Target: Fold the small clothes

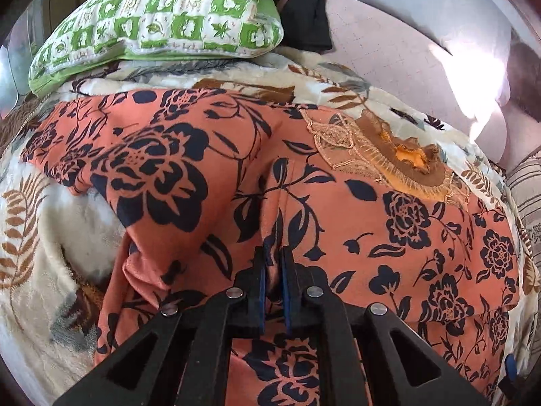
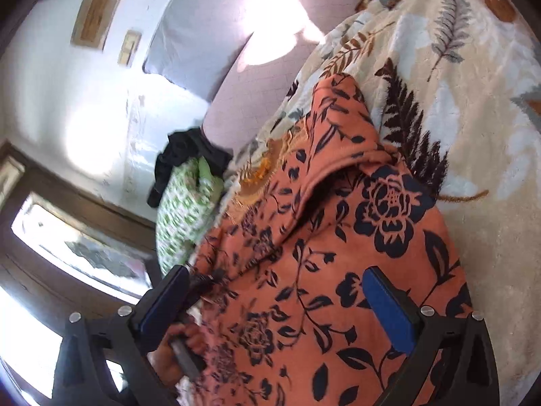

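Nearest the left wrist camera, the left gripper (image 1: 273,264) is pinched shut on a raised ridge of the orange floral garment (image 1: 389,223), which lies spread over the cream leaf-print blanket (image 1: 37,270) on the bed. The cloth looks light, soft and limp, so it should drape and crease wherever it is lifted; an edge or hem looks a better hold than this mid-panel pinch. The right wrist view shows what the left does not: the right gripper (image 2: 284,301) stands wide open, straddling the garment without pressing it, with a folded flap near the far corner and a hand (image 2: 175,352) at the garment's left edge. Farther off, the left view shows the embroidered neckline (image 1: 399,159) clearly, then the green checked pillow (image 1: 159,23).
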